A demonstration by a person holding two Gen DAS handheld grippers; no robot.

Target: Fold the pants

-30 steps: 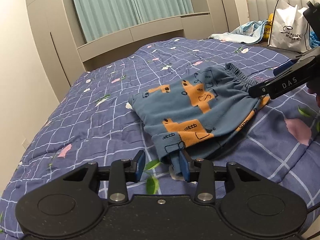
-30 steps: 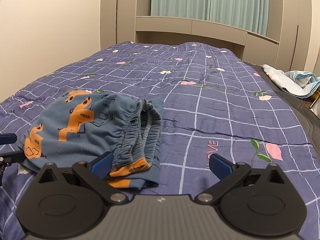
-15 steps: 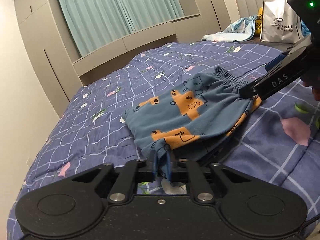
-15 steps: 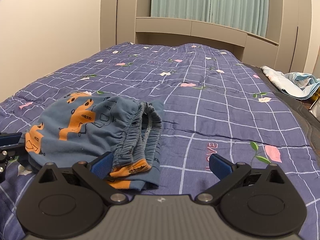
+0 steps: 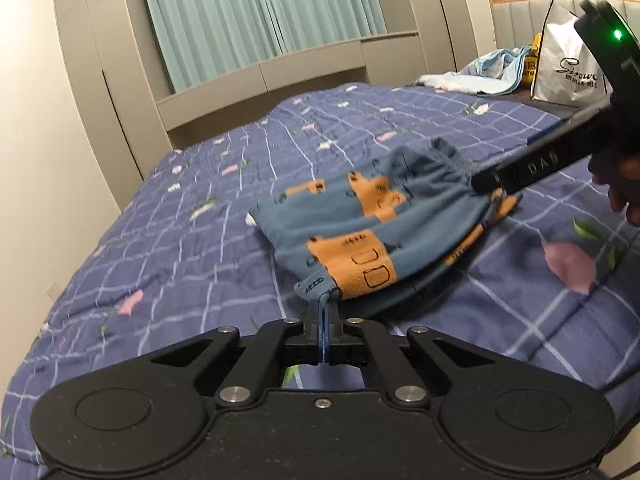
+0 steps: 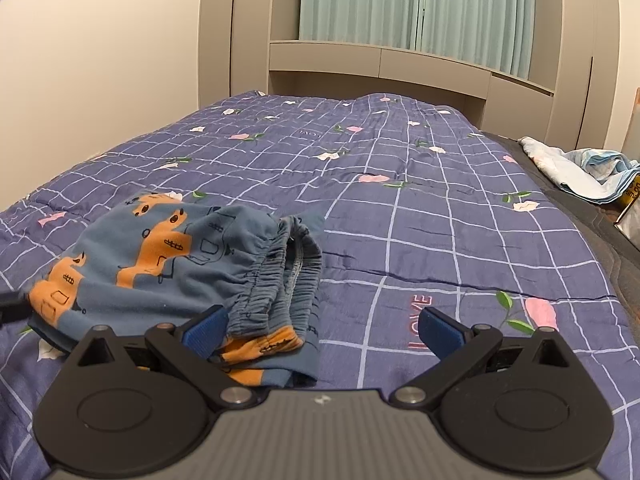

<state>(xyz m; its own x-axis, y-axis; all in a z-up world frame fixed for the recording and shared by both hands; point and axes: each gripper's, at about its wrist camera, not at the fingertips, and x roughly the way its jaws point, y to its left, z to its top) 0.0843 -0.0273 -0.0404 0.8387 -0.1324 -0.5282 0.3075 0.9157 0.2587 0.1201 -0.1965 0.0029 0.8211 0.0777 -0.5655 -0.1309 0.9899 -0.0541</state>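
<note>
Pants point(image 5: 372, 224), blue with orange print and already doubled over, lying on the bed point(image 5: 192, 216) near its front edge; left hand-held gripper point(image 5: 322, 322) just clenched on the hem corner nearest it, cloth pinched between the pads. Right hand-held gripper point(image 6: 320, 330) released, spread wide at the elastic waistband point(image 6: 276, 280), one pad against the fabric, nothing grasped. Grasping step judged half done: next, closing the right on the waistband, then lifting both ends together for the following fold.
</note>
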